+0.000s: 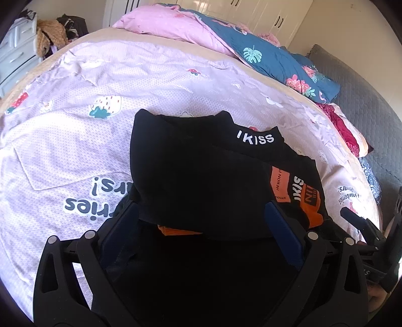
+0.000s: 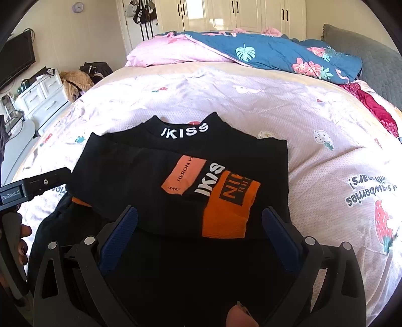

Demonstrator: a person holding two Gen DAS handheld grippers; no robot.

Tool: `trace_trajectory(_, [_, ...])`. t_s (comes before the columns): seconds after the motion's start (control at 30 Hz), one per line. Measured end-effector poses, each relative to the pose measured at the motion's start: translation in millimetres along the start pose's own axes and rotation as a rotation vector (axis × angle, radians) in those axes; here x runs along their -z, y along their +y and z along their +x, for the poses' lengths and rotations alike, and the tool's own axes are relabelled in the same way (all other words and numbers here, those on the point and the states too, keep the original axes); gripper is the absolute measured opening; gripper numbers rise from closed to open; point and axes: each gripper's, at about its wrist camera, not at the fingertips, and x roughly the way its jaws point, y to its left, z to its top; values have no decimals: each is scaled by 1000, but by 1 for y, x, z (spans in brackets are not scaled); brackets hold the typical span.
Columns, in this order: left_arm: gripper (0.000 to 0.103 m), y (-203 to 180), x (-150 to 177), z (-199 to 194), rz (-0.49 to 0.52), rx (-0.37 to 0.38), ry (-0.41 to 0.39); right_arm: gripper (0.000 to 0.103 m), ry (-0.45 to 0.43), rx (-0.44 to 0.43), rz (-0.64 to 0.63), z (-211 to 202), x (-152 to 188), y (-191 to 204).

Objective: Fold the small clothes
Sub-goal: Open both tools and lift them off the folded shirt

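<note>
A small black top (image 1: 201,173) with white "IKISS" lettering and orange patches lies partly folded on the bed, its collar pointing away; it also shows in the right wrist view (image 2: 155,161). My left gripper (image 1: 201,213) is open, its blue-padded fingers (image 1: 120,226) spread either side of the garment's near left edge. My right gripper (image 2: 199,221) is open too, with its fingers (image 2: 279,231) straddling the near edge by the orange patch (image 2: 226,213). Black fabric fills the space between both sets of fingers. Neither gripper clamps the cloth.
The bed carries a pale lilac strawberry-print sheet (image 2: 314,120). A pink and blue floral duvet (image 2: 251,52) is heaped at the far end, with a grey headboard (image 2: 371,65) on the right. White drawers (image 2: 42,95) stand on the left. White wardrobes (image 2: 238,15) stand behind.
</note>
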Motion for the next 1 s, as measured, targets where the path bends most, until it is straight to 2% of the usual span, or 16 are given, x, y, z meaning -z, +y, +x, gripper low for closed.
trace_trajectory(0.67, [94,-12,3,-38,37,-2,-38,99,-85,-4,-4,-45,-9,4])
trace_trajectory(1.0, [94,-16,10,-63,51,-10,-67,99,-116,-6,-3,-74,-2,5])
